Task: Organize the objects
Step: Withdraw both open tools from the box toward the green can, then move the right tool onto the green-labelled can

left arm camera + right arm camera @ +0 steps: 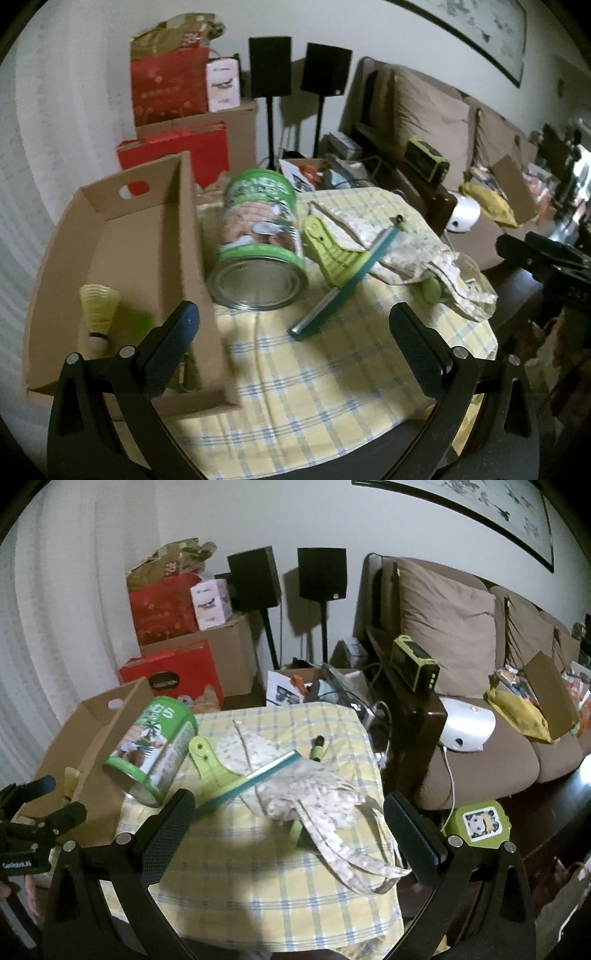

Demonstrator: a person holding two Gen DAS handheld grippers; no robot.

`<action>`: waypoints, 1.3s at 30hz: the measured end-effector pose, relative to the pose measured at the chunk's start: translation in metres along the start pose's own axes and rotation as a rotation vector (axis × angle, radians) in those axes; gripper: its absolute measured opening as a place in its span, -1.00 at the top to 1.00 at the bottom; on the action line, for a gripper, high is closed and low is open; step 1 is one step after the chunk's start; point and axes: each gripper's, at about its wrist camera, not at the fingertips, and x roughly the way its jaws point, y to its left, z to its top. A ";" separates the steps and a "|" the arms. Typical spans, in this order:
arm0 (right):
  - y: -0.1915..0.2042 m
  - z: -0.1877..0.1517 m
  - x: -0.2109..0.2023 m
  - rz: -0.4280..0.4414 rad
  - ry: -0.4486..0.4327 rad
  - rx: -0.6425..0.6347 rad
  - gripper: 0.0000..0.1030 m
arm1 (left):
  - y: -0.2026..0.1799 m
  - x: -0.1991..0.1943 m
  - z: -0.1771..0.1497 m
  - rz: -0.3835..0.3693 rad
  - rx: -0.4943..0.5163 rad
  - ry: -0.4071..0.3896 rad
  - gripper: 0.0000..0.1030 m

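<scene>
Both wrist views close above the checked tablecloth [295,369], facing the sofa wall, sharing the green can [155,746]

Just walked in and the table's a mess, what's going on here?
Someone is tidying a checked tablecloth with a tool in each hand. Both the left tool and right tool are open and empty. A yellow shuttlecock sits in the cardboard box. The green can, squeegee and floral cloth lie on the table.
</scene>
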 end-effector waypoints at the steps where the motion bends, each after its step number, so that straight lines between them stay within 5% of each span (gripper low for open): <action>1: -0.002 -0.002 0.002 0.000 0.005 0.005 -0.99 | -0.002 0.003 -0.001 -0.010 0.000 0.006 -0.99; 15: -0.002 -0.007 0.024 0.036 0.062 0.015 -0.89 | -0.027 0.030 -0.013 -0.063 0.066 0.049 -0.94; 31: 0.047 0.014 0.074 0.175 0.112 -0.079 0.00 | -0.026 0.043 -0.021 -0.104 0.013 0.047 -0.92; 39: 0.073 0.026 0.117 0.250 0.138 -0.169 0.01 | -0.024 0.041 -0.020 -0.089 -0.013 0.021 -0.92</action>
